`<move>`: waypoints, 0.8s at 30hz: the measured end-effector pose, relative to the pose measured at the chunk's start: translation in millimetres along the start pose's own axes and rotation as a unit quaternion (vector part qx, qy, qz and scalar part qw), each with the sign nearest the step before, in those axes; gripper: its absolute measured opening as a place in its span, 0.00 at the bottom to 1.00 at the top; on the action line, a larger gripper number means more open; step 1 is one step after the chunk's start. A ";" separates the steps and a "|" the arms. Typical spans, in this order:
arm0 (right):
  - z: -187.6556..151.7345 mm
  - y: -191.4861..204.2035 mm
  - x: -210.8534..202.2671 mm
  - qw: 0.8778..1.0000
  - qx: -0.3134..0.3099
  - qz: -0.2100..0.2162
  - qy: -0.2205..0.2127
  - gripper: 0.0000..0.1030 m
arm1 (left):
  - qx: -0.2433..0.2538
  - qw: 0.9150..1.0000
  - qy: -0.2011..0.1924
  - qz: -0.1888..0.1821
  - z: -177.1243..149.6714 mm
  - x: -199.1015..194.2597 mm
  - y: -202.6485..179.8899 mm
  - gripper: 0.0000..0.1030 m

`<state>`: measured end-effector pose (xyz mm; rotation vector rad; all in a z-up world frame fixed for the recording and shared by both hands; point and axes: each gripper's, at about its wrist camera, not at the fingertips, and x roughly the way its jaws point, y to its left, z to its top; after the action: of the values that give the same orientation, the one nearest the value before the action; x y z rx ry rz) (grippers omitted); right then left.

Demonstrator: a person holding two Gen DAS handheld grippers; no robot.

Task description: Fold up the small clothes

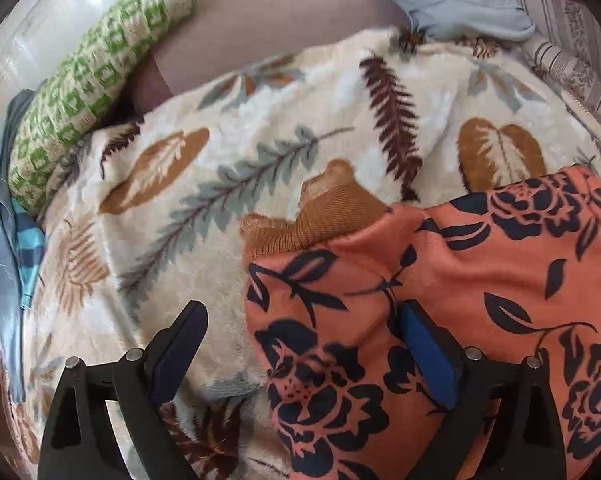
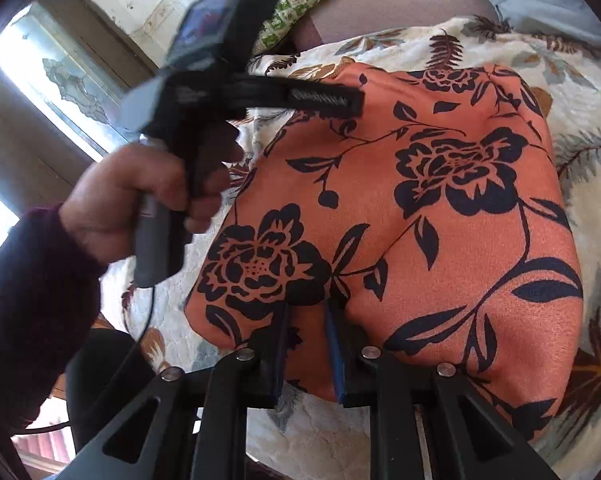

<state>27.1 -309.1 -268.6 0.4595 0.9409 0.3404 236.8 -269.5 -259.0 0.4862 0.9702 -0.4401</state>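
My left gripper [image 1: 304, 344] is spread wide over the edge of the orange floral garment [image 1: 440, 300], which lies folded on the leaf-print blanket [image 1: 220, 168] covering the bed. My right gripper [image 2: 306, 320] has its jaws narrowly apart astride a ridge of that cloth, and I can't tell whether the pads bite. If they don't, the fold could slide open as I pull. My left hand [image 2: 140, 196] tilts steeply down; the right angles down less.
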 end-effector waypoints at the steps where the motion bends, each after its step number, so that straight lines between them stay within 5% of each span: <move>1: -0.1 -8.0 0.2 1.000 0.016 0.019 0.003 0.21 | -0.016 1.000 0.000 -0.003 1.3 3.3 4.7 1.00; 7: -13.5 -42.6 2.9 0.992 0.083 0.095 0.015 0.13 | -0.036 0.998 -0.035 -0.029 -2.1 6.2 14.9 1.00; 12: -17.5 -58.0 3.1 0.985 0.120 0.124 0.028 0.06 | -0.067 0.993 -0.079 -0.048 -25.3 -37.7 32.2 0.99; 15: -15.7 -47.0 -10.8 0.991 0.087 0.095 0.027 0.08 | -0.056 0.991 -0.111 -0.053 -57.3 -81.9 37.4 0.99; 17: -10.6 -38.5 -31.0 0.995 0.058 0.074 -0.013 0.10 | -0.040 0.990 -0.126 -0.056 -80.8 -101.2 34.7 0.99; 21: 6.0 -41.6 -57.0 0.993 0.064 0.031 -0.099 0.10 | 0.004 0.994 -0.106 -0.024 -115.6 -100.5 11.1 0.99; 24: 16.3 -54.7 -40.5 0.990 0.096 -0.036 -0.096 0.11 | 0.030 0.992 -0.124 0.013 -129.1 -91.7 -2.1 1.00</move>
<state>22.9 -378.5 -260.7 0.6224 0.8039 0.1375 104.0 -184.8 -242.1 0.4839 0.7114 -0.4953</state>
